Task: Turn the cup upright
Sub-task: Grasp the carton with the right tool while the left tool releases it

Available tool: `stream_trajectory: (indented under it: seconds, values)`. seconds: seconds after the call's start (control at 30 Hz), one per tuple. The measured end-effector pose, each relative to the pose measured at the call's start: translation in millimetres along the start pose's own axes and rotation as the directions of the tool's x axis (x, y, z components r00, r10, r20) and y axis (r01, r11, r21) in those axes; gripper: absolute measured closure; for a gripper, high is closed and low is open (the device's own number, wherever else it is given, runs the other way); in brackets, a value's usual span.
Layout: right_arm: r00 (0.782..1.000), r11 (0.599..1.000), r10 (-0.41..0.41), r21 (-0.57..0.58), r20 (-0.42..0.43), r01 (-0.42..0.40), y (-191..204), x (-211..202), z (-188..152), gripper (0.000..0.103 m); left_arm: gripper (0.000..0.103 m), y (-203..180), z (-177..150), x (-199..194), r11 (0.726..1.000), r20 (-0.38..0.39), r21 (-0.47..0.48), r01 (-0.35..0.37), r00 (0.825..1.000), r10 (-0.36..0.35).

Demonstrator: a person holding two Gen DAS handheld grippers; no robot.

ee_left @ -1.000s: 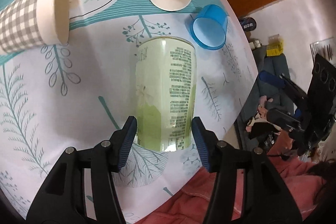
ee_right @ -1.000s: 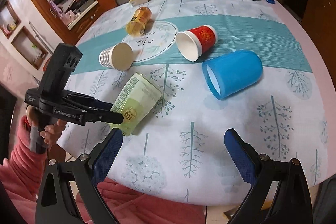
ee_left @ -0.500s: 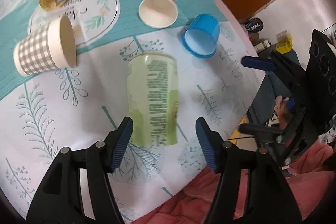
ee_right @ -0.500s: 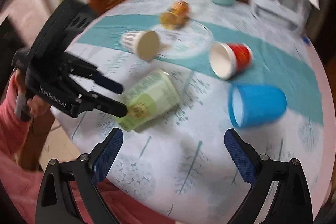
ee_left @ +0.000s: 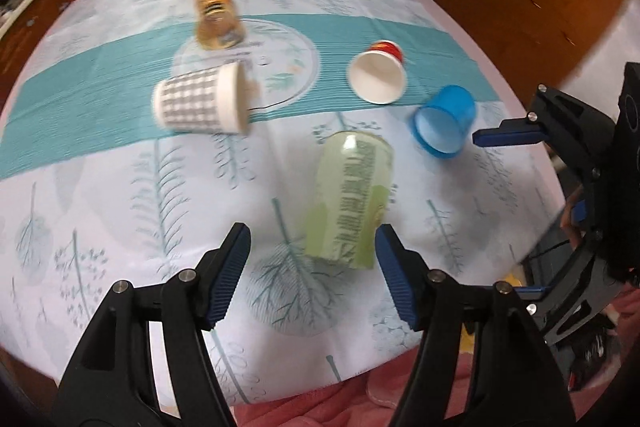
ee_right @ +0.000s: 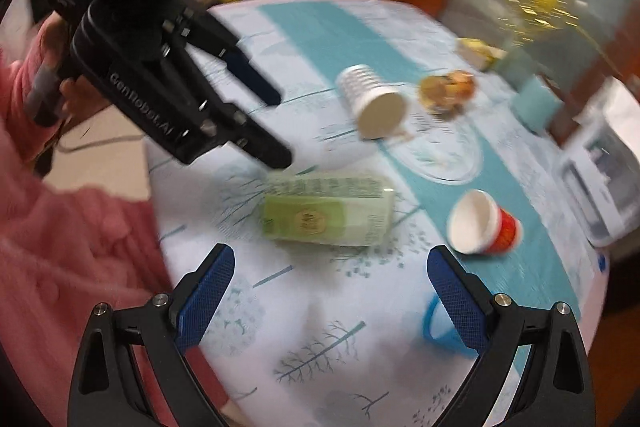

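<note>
Left wrist view: green cup (ee_left: 350, 199) lies on its side on the tablecloth (ee_left: 120, 211), mouth toward 12 o'clock, base toward the left gripper (ee_left: 312, 275). Fingers are spread and empty, apart from the cup, seemingly lined up to straddle its base. Right gripper (ee_right: 328, 291) is likewise spread, holding nothing. Blue cup (ee_left: 444, 127) at 2 o'clock, red cup (ee_left: 378, 77) and checked cup (ee_left: 200, 103) also lie tipped.
</note>
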State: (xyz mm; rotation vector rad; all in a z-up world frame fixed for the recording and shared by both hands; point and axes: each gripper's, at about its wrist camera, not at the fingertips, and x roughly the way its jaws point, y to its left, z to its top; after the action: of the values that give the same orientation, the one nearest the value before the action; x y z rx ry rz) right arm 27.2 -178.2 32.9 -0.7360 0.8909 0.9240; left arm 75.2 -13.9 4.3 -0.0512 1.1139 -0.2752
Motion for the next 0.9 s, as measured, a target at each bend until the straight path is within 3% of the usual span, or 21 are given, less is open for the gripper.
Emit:
stream_trajectory:
  seconds: [0.13,0.33,0.53,0.63,0.8,0.9]
  values:
    - [0.998,0.985,-0.027,-0.173,-0.055,0.017,11.9,20.5,5.9,0.004,0.041,10.9,-14.2,8.0,0.996,-0.007,-0.08,-0.036,0.999,0.035]
    - [0.984,0.922,-0.116,-0.383,-0.135,0.056,19.9,62.4,8.0,0.004,0.041,20.6,-33.0,14.6,0.989,-0.014,-0.128,-0.073,0.997,0.071]
    - [0.973,0.808,-0.183,-0.586,-0.14,0.068,34.8,94.5,10.4,0.005,0.041,39.1,-41.1,22.8,0.982,-0.043,-0.188,-0.021,0.999,0.014]
    - [0.968,0.73,-0.21,-0.681,-0.139,0.061,43.5,107.7,11.3,0.005,0.041,44.2,-42.5,21.5,0.981,-0.038,-0.189,-0.051,0.998,0.044]
    - [0.965,0.598,-0.23,-0.8,-0.124,0.04,58.0,129.4,13.8,0.006,0.041,55.4,-44.3,26.9,0.977,-0.052,-0.211,-0.036,0.998,0.025]
    - [0.965,0.575,-0.221,-0.818,-0.141,0.012,63.9,139.0,19.6,0.012,0.041,62.8,-47.4,31.5,0.972,-0.065,-0.235,-0.004,0.998,-0.012]
